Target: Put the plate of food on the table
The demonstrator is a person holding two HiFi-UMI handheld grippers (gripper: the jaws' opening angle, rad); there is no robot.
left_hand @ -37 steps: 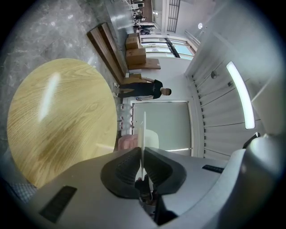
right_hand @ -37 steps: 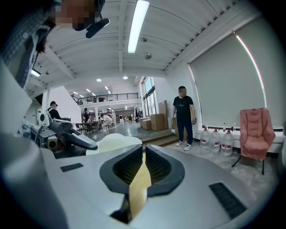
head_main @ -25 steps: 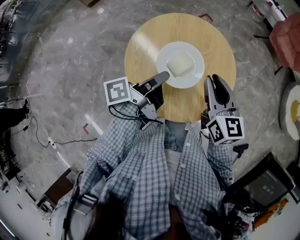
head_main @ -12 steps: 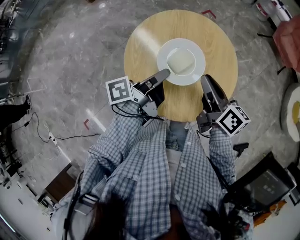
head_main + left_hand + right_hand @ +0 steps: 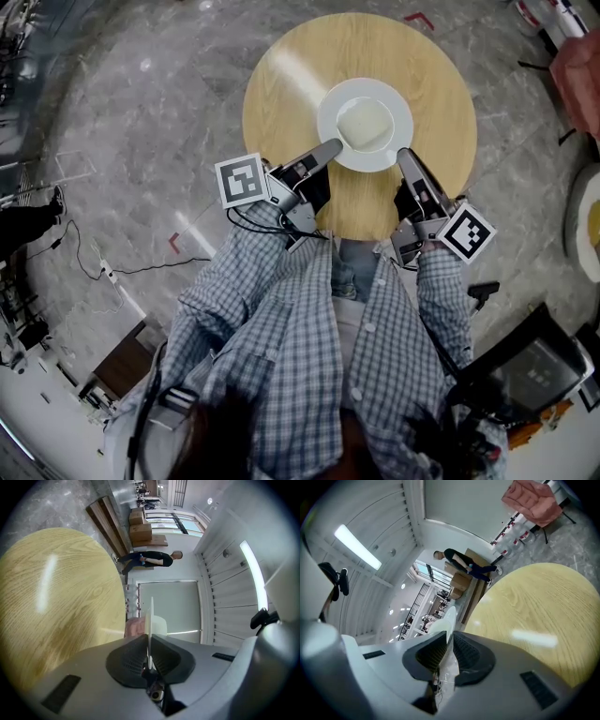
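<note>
A white plate (image 5: 398,106) with a pale block of food (image 5: 365,122) is over the middle of the round wooden table (image 5: 291,75). My left gripper (image 5: 330,148) is shut on the plate's near-left rim. My right gripper (image 5: 403,155) is shut on its near-right rim. In the left gripper view the plate (image 5: 151,616) shows edge-on, running into the shut left gripper (image 5: 149,656), with the table (image 5: 56,602) to the left. The right gripper view shows the rim (image 5: 449,616) pinched in the right gripper (image 5: 446,651), beside the table (image 5: 534,606). I cannot tell whether the plate touches the tabletop.
A pink cloth on a chair (image 5: 577,70) stands at the far right, and another table (image 5: 572,220) lies at the right edge. A person in dark clothes (image 5: 147,559) bends over near cardboard boxes (image 5: 140,524). A cable (image 5: 122,275) runs over the floor at left.
My right gripper has swung left to the plate's near-right rim and shut on it, its marker cube turning. The left gripper and plate have shifted slightly farther over the table.
</note>
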